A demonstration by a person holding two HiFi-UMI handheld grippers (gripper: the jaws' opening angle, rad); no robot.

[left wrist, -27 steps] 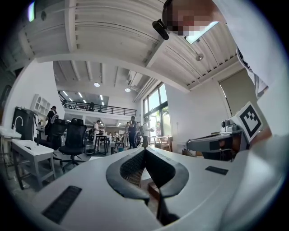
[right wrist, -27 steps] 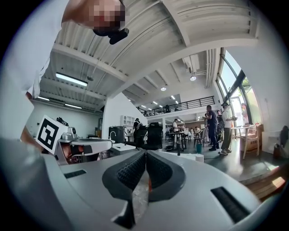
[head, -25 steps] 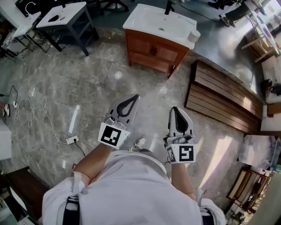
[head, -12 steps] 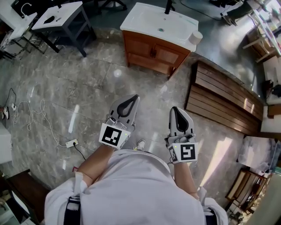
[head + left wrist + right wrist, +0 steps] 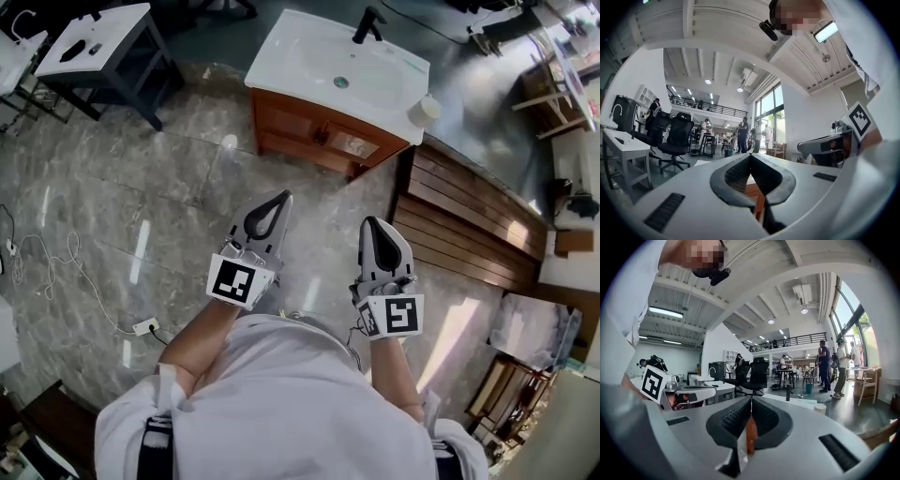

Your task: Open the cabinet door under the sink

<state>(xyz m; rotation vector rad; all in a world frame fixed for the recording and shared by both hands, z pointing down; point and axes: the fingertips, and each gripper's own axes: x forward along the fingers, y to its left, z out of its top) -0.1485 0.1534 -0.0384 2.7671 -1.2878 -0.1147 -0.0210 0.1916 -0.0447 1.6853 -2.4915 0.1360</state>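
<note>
The sink cabinet (image 5: 298,127) is brown wood with two shut doors, under a white basin (image 5: 319,61) with a black faucet (image 5: 367,23). It stands at the top middle of the head view, a good step ahead of me across the marble floor. My left gripper (image 5: 279,199) and right gripper (image 5: 371,223) are held side by side at waist height, pointing toward it, both shut with nothing between the jaws. In the left gripper view a strip of the cabinet (image 5: 753,196) shows behind the shut left gripper (image 5: 750,155). The right gripper (image 5: 751,399) frames a sliver of cabinet (image 5: 751,434) too.
A slatted wooden platform (image 5: 469,214) lies on the floor right of the cabinet. A white cup (image 5: 424,110) sits on the basin's right corner. A dark table (image 5: 94,47) stands at upper left. A cable and power strip (image 5: 145,326) lie at left. Several people stand far off.
The cabinet has come nearer and looks larger in the head view as I walk toward it. Both grippers stay shut and in the same pose.
</note>
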